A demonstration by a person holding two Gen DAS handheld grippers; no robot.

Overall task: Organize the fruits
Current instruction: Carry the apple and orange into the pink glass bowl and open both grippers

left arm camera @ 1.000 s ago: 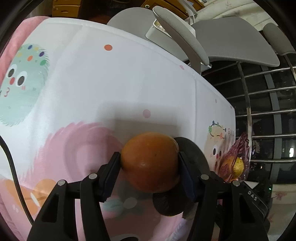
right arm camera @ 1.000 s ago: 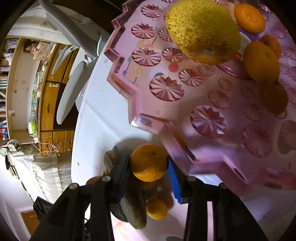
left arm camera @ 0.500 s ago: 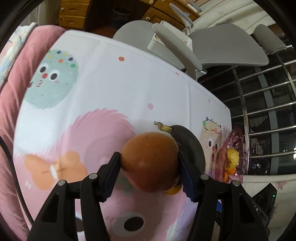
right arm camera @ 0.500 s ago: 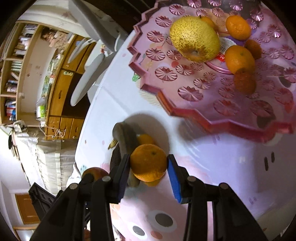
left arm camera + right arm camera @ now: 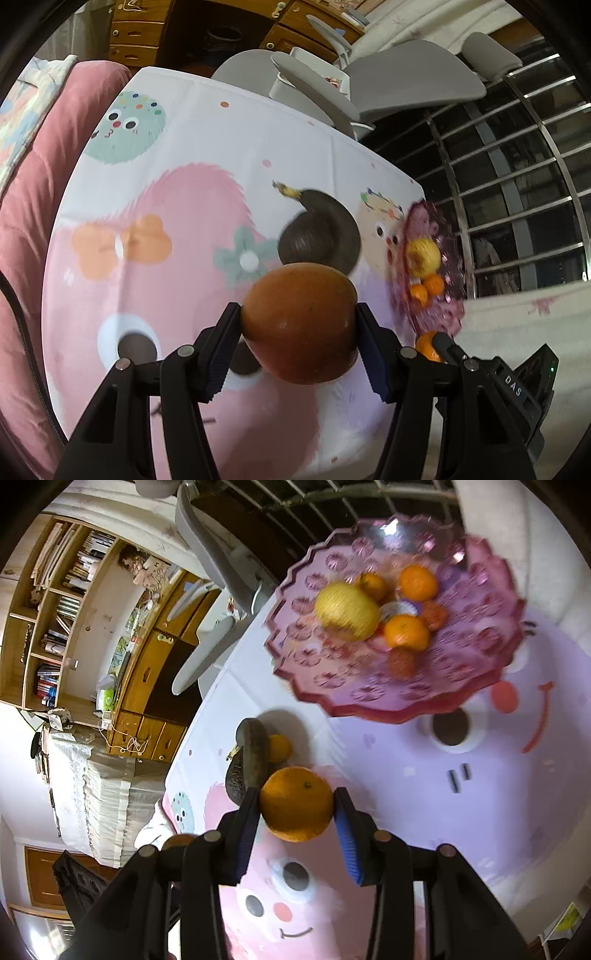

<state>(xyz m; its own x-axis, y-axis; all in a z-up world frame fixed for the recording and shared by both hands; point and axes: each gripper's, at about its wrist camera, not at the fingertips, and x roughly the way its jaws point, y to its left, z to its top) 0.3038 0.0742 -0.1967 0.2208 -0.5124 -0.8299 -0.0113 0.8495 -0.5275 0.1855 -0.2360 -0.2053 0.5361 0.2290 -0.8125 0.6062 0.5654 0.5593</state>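
Observation:
My left gripper [image 5: 299, 325] is shut on a brown-red round fruit [image 5: 299, 321], held well above the cartoon tablecloth [image 5: 166, 192]. In the right wrist view my right gripper [image 5: 295, 805] is shut on an orange [image 5: 295, 803], also lifted clear of the cloth. A blackened banana [image 5: 251, 757] lies on the cloth with a small orange [image 5: 279, 746] beside it; the banana [image 5: 325, 229] also shows past the left gripper. The pink glass fruit plate [image 5: 325, 690] holds a yellow pear-like fruit [image 5: 347, 614] and several oranges [image 5: 406, 631]. The same plate [image 5: 436, 314] appears at the right of the left view.
Grey office chairs [image 5: 406, 81] stand at the table's far edge, with metal window bars [image 5: 517, 184] behind. A pink cushioned seat [image 5: 33, 206] borders the table on the left. Wooden drawers and bookshelves [image 5: 66, 602] line the wall.
Both grippers have risen and pulled back from the cloth with their fruits still held. More of the table shows, and the plate and banana look smaller and farther away.

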